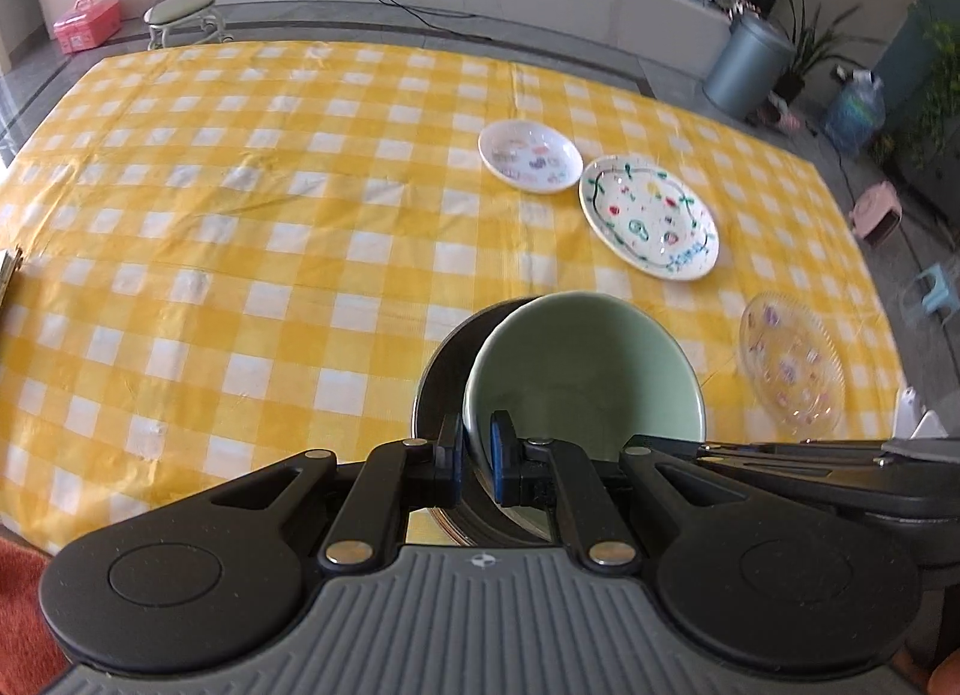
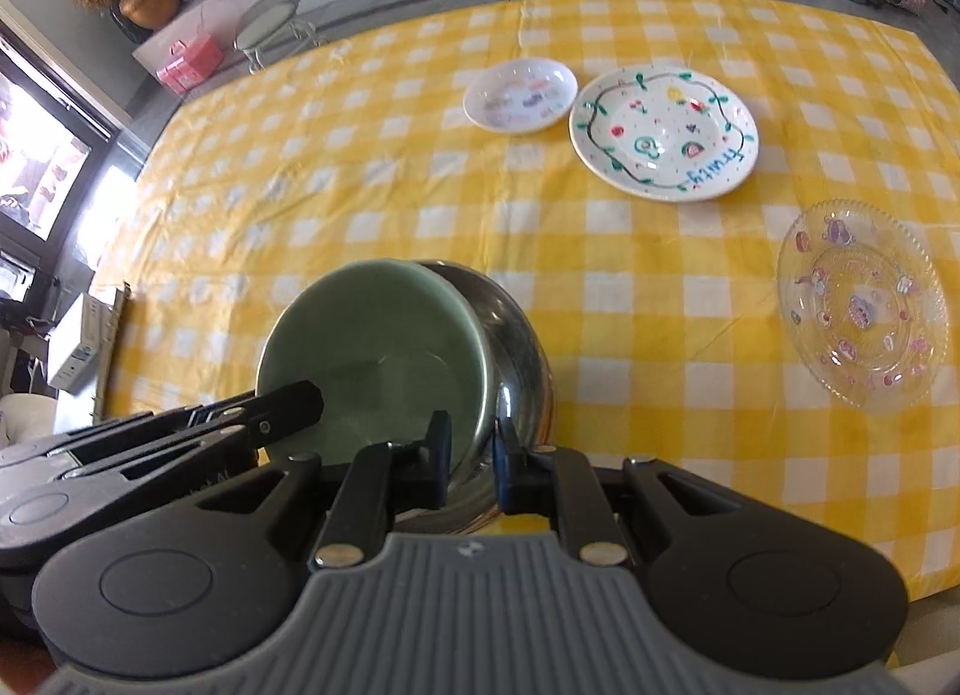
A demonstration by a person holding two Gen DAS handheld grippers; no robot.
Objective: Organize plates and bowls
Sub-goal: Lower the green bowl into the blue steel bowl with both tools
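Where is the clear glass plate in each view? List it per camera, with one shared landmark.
Left wrist: the glass plate lies at the right edge, below the fruity plate.
Right wrist: the glass plate lies at the right edge, mid-height, below and right of the fruity plate.
Shared landmark: the fruity plate, beside the small white dish.

Yellow checked tablecloth [image 1: 240,203], grey floor [image 1: 360,29], round stool [image 1: 183,5], grey bin [image 1: 747,65]

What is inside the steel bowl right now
The green bowl sits tilted inside the steel bowl, pinched at its rim by both tools. The steel bowl's bottom is covered, so anything beneath cannot be seen.
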